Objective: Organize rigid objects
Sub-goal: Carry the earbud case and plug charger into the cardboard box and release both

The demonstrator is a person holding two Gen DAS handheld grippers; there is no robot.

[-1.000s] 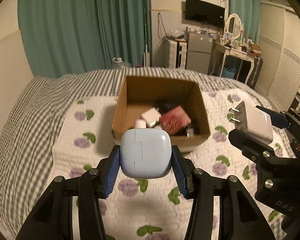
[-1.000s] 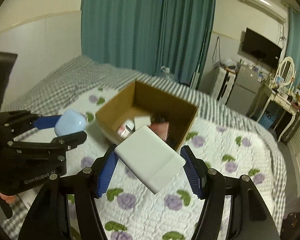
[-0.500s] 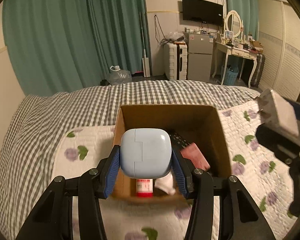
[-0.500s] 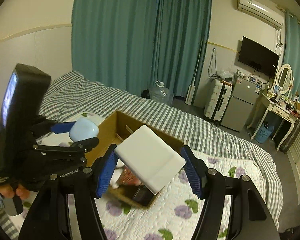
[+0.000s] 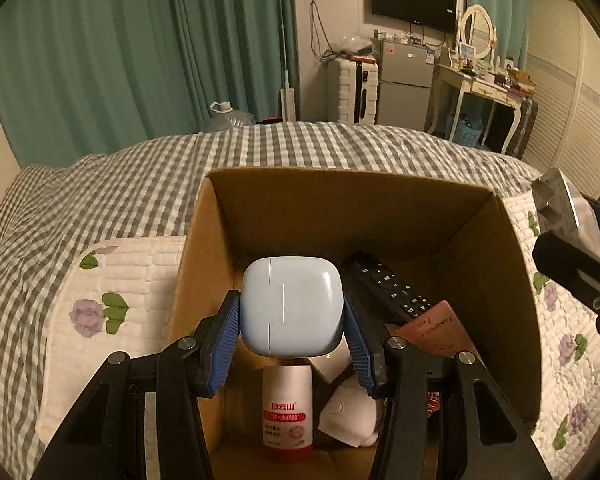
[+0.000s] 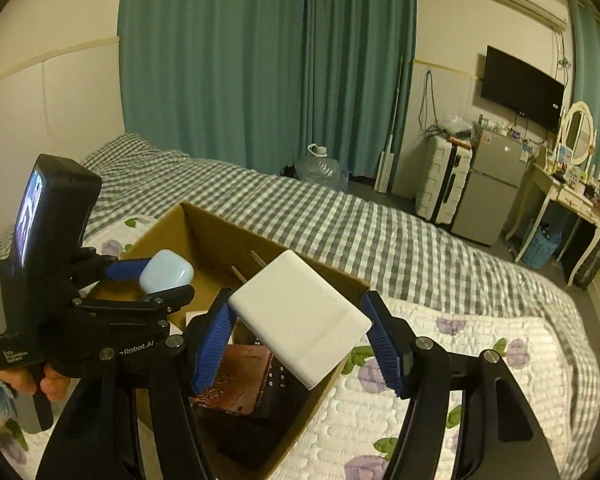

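Observation:
My left gripper (image 5: pixel 292 312) is shut on a pale blue rounded case (image 5: pixel 293 308) and holds it over the open cardboard box (image 5: pixel 340 200). The case also shows in the right wrist view (image 6: pixel 166 271). My right gripper (image 6: pixel 300 320) is shut on a white plug charger (image 6: pixel 300 318), held above the box's right rim (image 6: pixel 340 276); the charger shows at the right edge of the left wrist view (image 5: pixel 560 208). Inside the box lie a black remote (image 5: pixel 388 288), a pink card box (image 5: pixel 436 330), a white red-capped bottle (image 5: pixel 288 412) and a white item (image 5: pixel 350 416).
The box stands on a flowered white quilt (image 5: pixel 112 292) over a grey checked bedspread (image 5: pixel 100 200). Beyond the bed are teal curtains (image 5: pixel 140 40), a water jug (image 5: pixel 228 116), a white suitcase (image 5: pixel 350 84), a small fridge (image 5: pixel 404 80) and a dressing table (image 5: pixel 484 80).
Both grippers moved forward and came over the box; the box now fills the left wrist view. Each still holds its object.

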